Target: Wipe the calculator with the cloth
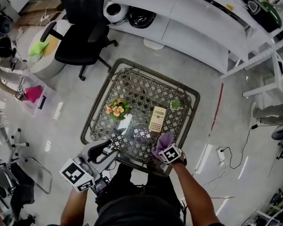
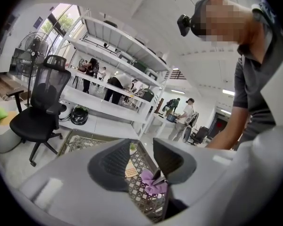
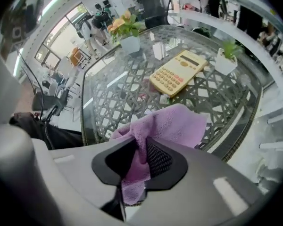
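Observation:
A cream calculator (image 1: 157, 118) (image 3: 179, 73) lies flat on the glass-topped lattice table (image 1: 146, 72), towards its right side. A purple cloth (image 1: 163, 141) (image 3: 174, 124) is bunched at the table's near edge, just short of the calculator and apart from it. My right gripper (image 1: 161, 148) (image 3: 140, 145) points steeply down and is shut on a fold of that cloth. My left gripper (image 1: 112, 146) (image 2: 141, 157) hovers at the near left corner of the table, open, with nothing between its jaws. In its view the cloth (image 2: 153, 182) shows between them from afar.
A pot of orange flowers (image 1: 117, 109) stands left of the calculator with a white block (image 1: 125, 124) beside it. A small green plant (image 1: 175, 104) sits behind the calculator. A black office chair (image 1: 82, 32) and white benches (image 1: 188, 13) stand beyond the table.

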A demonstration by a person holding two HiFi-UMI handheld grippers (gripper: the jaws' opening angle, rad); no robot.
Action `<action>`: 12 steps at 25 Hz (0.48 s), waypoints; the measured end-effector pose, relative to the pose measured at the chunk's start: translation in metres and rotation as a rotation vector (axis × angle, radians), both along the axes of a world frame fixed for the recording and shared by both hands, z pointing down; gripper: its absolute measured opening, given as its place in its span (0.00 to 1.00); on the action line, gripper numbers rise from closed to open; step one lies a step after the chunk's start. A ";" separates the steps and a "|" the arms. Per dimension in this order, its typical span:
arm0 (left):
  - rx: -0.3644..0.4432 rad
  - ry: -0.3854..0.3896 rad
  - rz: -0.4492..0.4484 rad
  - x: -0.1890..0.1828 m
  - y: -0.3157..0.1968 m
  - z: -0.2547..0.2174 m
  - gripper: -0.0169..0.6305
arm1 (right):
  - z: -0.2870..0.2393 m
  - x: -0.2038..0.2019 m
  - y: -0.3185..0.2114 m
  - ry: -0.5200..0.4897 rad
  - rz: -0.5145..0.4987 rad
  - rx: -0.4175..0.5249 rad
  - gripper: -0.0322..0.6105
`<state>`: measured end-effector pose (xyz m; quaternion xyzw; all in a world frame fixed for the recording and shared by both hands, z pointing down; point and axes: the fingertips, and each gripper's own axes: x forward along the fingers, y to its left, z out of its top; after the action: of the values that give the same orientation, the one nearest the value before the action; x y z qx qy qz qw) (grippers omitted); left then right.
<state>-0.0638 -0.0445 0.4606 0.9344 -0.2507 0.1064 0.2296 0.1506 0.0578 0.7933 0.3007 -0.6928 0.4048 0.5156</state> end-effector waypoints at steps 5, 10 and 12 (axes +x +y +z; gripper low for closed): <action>-0.005 0.004 -0.024 -0.009 -0.003 0.005 0.27 | -0.049 0.014 -0.058 -0.121 0.255 0.171 0.15; -0.013 0.001 -0.041 -0.018 -0.006 0.007 0.27 | -0.072 0.027 -0.123 -0.162 0.399 0.301 0.15; -0.017 0.001 -0.049 -0.020 -0.006 0.007 0.27 | -0.072 0.028 -0.146 -0.170 0.438 0.327 0.15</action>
<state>-0.0838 -0.0503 0.4677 0.9260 -0.2725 0.1024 0.2404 0.1789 -0.0878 0.7217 0.4872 -0.7081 0.4132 0.3008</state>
